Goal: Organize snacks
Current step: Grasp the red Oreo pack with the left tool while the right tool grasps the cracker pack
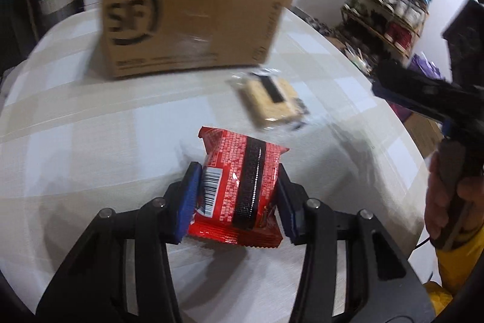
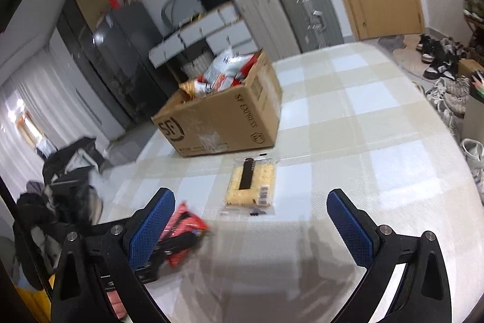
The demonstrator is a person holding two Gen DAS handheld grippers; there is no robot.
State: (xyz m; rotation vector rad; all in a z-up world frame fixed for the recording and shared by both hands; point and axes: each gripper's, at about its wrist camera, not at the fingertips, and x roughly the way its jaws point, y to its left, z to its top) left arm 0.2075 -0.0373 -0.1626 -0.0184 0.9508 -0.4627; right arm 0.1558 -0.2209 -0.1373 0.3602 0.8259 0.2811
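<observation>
The left gripper (image 1: 237,186) has its 2 blue pads pinched on a red snack packet (image 1: 239,186), one pad on each long side, which looks like the sensible hold for a flat pouch: squeezing the sides keeps the crimped ends free. In the left wrist view the packet sits at 6 o'clock, its near crimped end hanging clear of the checked tablecloth (image 1: 90,126), so I judge it is being carried, not resting. It shows its back: dense white print on red, a barcode by the left pad, and a black strip down the middle. The cardboard box (image 1: 187,29) stands at 12 o'clock on the table, already heaped with bags, so it is probably where the snacks go. Between box and packet, toward 1 o'clock, lies a cracker pack (image 1: 269,99), clear-wrapped, pale biscuits with a black strip along it. The right gripper (image 2: 251,208) hangs spread wide with nothing between its pads, the cracker pack (image 2: 250,186) lying just ahead at 12 o'clock, likely its next pick. The box (image 2: 224,117) lies beyond it in that view.
</observation>
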